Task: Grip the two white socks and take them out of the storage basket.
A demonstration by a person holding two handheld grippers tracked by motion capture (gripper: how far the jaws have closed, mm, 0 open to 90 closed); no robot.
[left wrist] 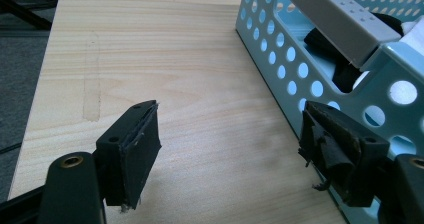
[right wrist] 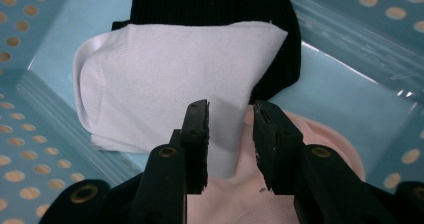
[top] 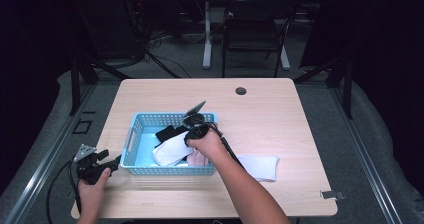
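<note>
Starting at the left edge of the table [top: 150, 91], the left gripper [top: 107, 165] sits low by the near-left corner of the light blue perforated basket [top: 131, 136], and in the left gripper view its jaws stand wide apart with nothing between them, one pad over bare wood and the other just beside the basket wall [left wrist: 280, 59]. Looks like it's parked there to steady the basket if it slides, though it isn't clamping the basket. Moving right, the basket holds a small pile of cloth: a black sock [right wrist: 215, 4] at the back, a white sock [right wrist: 165, 79] lying over it, and a pale pink sock [right wrist: 325, 144] nearest the person. The right gripper [right wrist: 230, 134] reaches down into the basket from the near side, jaws partly open, straddling the spot where the white sock's edge overlaps the pink one; the pads don't seem to be pinching anything yet. That narrow gap probably suits thin fabric, so one layer gets picked and not the whole pile. Further right, another white sock [top: 260, 166] lies flat on the table just outside the basket, apart from it, so this is likely sock sorting in or out of the basket.
</note>
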